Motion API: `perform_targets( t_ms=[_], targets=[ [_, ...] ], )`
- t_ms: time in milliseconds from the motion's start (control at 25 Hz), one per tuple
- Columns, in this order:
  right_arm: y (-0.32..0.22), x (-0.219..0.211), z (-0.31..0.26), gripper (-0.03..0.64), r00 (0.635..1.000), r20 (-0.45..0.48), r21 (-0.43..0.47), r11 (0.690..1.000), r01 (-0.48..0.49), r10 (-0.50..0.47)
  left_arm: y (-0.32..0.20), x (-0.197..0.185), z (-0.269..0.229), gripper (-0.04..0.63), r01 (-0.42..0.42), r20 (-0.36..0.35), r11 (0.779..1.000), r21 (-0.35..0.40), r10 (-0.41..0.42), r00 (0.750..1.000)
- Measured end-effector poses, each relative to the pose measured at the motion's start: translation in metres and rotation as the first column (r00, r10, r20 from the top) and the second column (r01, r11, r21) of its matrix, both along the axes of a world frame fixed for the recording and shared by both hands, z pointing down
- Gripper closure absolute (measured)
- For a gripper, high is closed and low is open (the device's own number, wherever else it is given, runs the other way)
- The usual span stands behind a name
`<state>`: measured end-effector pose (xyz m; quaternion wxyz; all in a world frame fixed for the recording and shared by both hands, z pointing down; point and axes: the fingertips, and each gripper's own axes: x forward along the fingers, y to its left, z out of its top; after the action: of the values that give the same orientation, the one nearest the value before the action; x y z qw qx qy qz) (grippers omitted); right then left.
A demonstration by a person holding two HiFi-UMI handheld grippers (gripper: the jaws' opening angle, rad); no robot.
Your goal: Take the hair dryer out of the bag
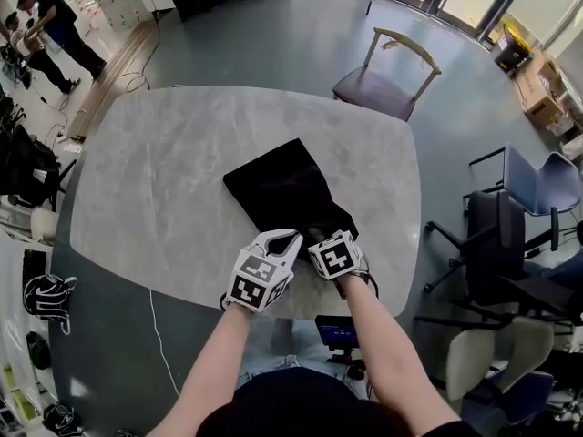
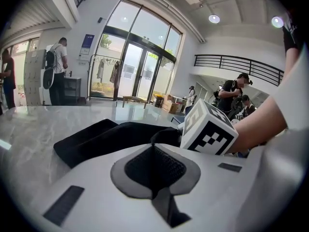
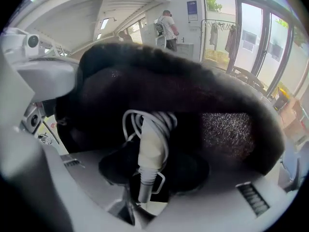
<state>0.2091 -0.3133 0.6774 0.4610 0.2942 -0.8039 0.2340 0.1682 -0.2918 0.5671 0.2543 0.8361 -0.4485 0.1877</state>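
A black fabric bag (image 1: pixel 282 189) lies on the marble table (image 1: pixel 155 180), its mouth toward me. My left gripper (image 1: pixel 290 237) is shut on the near edge of that mouth; in the left gripper view (image 2: pixel 153 146) black cloth (image 2: pixel 96 137) peaks at the closed jaws. My right gripper (image 1: pixel 330 248) reaches steeply down into the opening. Inside the bag (image 3: pixel 193 81), the right gripper view shows the white hair dryer (image 3: pixel 152 139) with its cord wound round the handle. The right gripper (image 3: pixel 150 170) has its dark pads close against both sides of the handle's lower end.
A wooden chair with a purple seat (image 1: pixel 387 80) stands beyond the table's far right corner. Office chairs (image 1: pixel 519 217) crowd the right side. People (image 1: pixel 46 25) stand far off at the upper left. A black device (image 1: pixel 339 333) sits below the table's near edge.
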Motion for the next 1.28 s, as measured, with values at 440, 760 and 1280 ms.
perform_targets(
  t_ms=[440,760,1280],
  targets=[
    [0.014,0.010,-0.043,0.428,0.996,0.033,-0.118,0.990,-0.079,0.083,-0.010,0.004,-0.002,0.572,-0.064,0.084,0.996,0.069,0.058,0.995],
    [0.045,0.058,-0.062,0.428,0.990,0.025,-0.121,0.984,-0.132,0.136,-0.024,0.004,-0.004,0.572,-0.075,0.083,0.991,0.110,0.066,0.994],
    [0.097,0.167,-0.107,0.428,0.863,0.173,-0.016,0.878,-0.479,0.474,-0.047,0.025,0.013,0.571,0.020,-0.044,1.000,-0.012,-0.020,0.999]
  ],
)
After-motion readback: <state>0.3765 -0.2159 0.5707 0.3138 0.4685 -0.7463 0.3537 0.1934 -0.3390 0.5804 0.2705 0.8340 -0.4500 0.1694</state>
